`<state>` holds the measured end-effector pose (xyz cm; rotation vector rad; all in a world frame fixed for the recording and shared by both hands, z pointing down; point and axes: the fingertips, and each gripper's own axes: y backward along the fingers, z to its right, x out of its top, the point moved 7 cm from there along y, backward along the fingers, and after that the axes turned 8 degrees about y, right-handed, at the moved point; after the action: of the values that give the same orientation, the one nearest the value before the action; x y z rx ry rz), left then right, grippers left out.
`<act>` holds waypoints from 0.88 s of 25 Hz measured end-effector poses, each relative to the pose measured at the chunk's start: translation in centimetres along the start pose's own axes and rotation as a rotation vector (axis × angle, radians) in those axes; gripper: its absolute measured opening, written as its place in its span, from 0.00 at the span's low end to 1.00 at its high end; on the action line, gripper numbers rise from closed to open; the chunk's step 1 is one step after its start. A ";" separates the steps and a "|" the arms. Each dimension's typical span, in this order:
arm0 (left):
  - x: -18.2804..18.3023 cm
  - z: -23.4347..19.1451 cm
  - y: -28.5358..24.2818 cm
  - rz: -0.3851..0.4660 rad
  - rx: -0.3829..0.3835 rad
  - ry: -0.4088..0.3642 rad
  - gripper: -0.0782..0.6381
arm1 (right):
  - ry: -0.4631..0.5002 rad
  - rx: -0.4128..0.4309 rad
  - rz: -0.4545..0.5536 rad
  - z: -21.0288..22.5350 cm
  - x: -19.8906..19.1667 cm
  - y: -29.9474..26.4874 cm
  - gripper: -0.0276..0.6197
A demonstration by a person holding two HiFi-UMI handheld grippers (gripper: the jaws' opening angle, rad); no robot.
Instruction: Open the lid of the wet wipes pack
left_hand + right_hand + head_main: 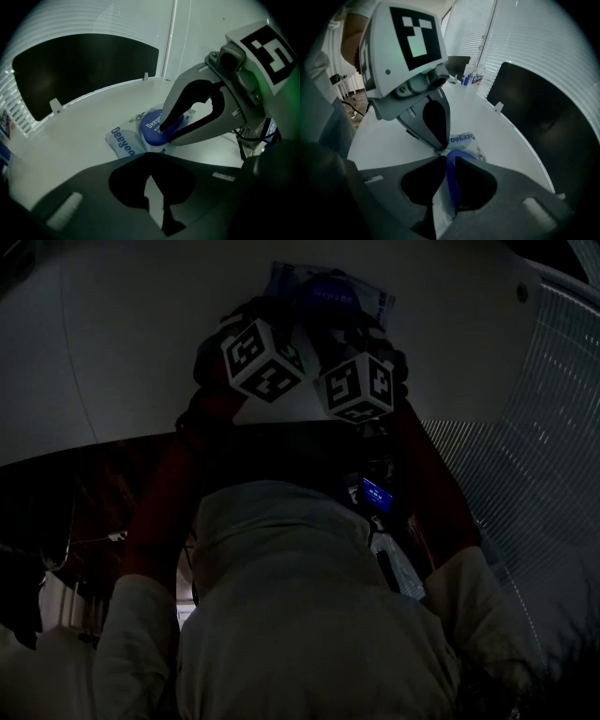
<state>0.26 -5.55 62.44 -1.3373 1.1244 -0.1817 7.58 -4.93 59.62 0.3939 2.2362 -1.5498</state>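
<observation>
Head view's basically black, but left gripper view shows right claw (165, 132) pinching the round blue lid (151, 130) of the white pack (123, 143), left claw (439, 148) squeezed together beside it.

Right gripper (447, 161): dark grey jaws in the foreground, closed on the blue lid (451, 180), which stands edge-on between them.
Wet wipes pack (465, 138): white with blue print, lying on the white table (393, 136).
Left gripper (439, 149): grey fingers drawn together, tips on the pack's edge just beside the lid; black-and-white marker cube (415, 35) above.
Dark panel (539, 108): upright at the table's right rim.
Blinds (534, 42): behind it.
Small bottles (469, 77): far end, details unclear.
</observation>
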 end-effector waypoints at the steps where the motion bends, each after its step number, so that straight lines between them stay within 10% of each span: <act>1: 0.0 0.1 0.0 -0.003 0.005 -0.011 0.11 | 0.000 -0.003 0.001 0.0 0.0 0.0 0.15; 22: 0.0 0.0 -0.2 0.001 -0.035 0.024 0.11 | 0.090 -0.217 0.050 6.5 2.6 1.6 0.15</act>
<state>0.37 -5.62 62.60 -1.3689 1.1537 -0.1781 7.01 -10.44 55.11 0.4591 2.4133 -1.2712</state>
